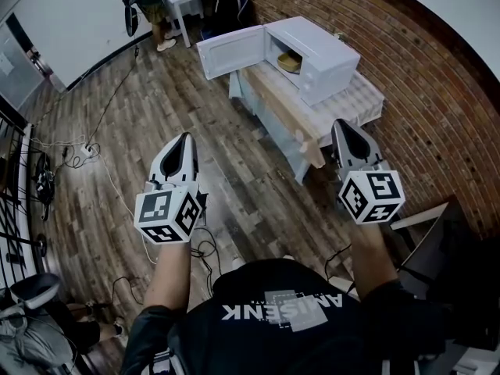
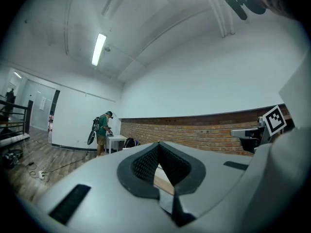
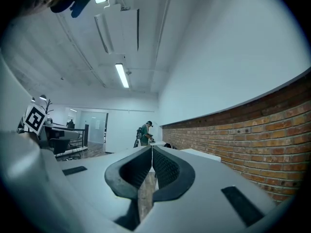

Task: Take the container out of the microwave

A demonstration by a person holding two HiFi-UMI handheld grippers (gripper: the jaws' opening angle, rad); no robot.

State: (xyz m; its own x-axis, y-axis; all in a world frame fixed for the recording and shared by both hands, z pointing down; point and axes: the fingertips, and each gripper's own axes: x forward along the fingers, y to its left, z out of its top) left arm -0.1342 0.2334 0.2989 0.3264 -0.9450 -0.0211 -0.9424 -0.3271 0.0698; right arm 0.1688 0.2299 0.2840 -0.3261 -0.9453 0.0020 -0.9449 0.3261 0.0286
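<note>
"Head view: where's the container (image 1: pixel 289 61)?"
"Inside the open microwave (image 1: pixel 324 41) on the far counter (image 1: pixel 366 100), ahead and well apart; the right gripper (image 1: pixel 341 125) is nearer."
"Left gripper view?"
"The left gripper (image 2: pixel 159 145) is clenched, fingers together on nothing."
"Right gripper view?"
"Clenched too, and empty."

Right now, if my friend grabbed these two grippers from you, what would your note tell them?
Left gripper: shut, holding nothing.
Right gripper: shut, holding nothing.
Both are held out level, well short of the microwave.
The microwave sits on a covered table by the brick wall. Its door is swung open, and the yellowish container is inside.
Done: the door is open.
Left: step closer, open a gripper, reach in, grip the container and bring it out.
</note>
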